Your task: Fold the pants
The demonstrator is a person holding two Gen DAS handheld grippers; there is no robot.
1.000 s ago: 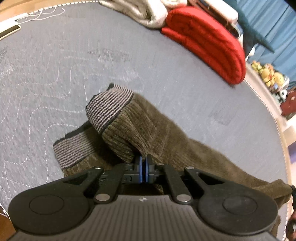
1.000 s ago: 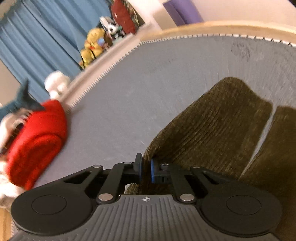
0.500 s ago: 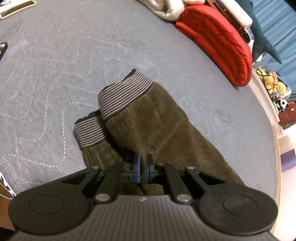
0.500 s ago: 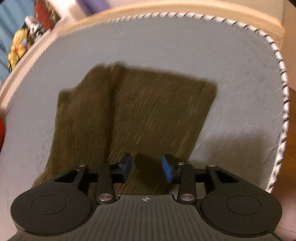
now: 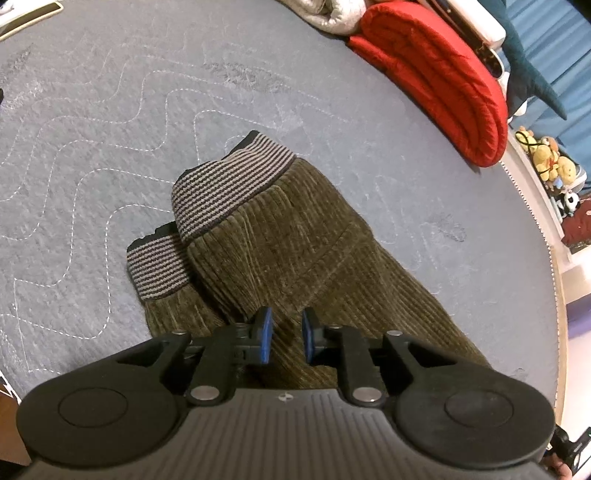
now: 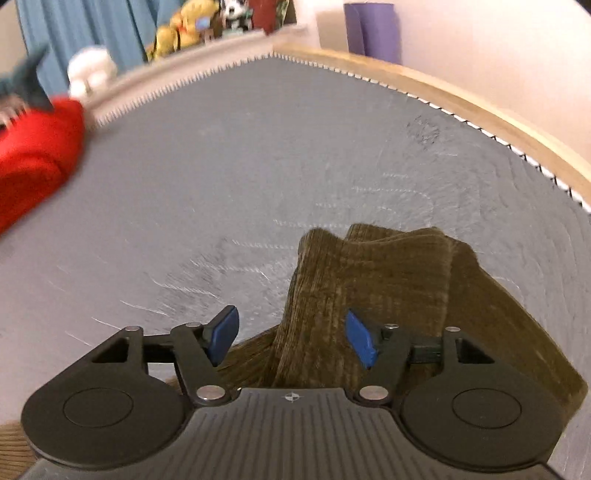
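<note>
Olive corduroy pants (image 5: 295, 243) lie on a grey quilted mattress (image 5: 110, 122). In the left wrist view their striped waistband (image 5: 229, 192) is doubled over, one half lying on the other. My left gripper (image 5: 284, 338) hovers just over the fabric below the waistband; its jaws are opening and the blue pads stand a little apart, with cloth beneath them but not pinched. In the right wrist view the leg ends (image 6: 384, 269) lie stacked. My right gripper (image 6: 291, 338) is over them with its jaws opening wide, and the pads press on nothing.
A red folded quilt (image 5: 439, 77) and a pale blanket (image 5: 328, 13) lie at the mattress's far side. Stuffed toys (image 5: 550, 166) sit on a ledge by blue curtains. The mattress's stitched edge and wooden frame (image 6: 461, 107) run close beyond the leg ends.
Both grippers were shut on the corduroy and have let it go. The lifted waistband now lies flat. The right gripper swung about and its jaws spread wide over the stacked leg ends.
</note>
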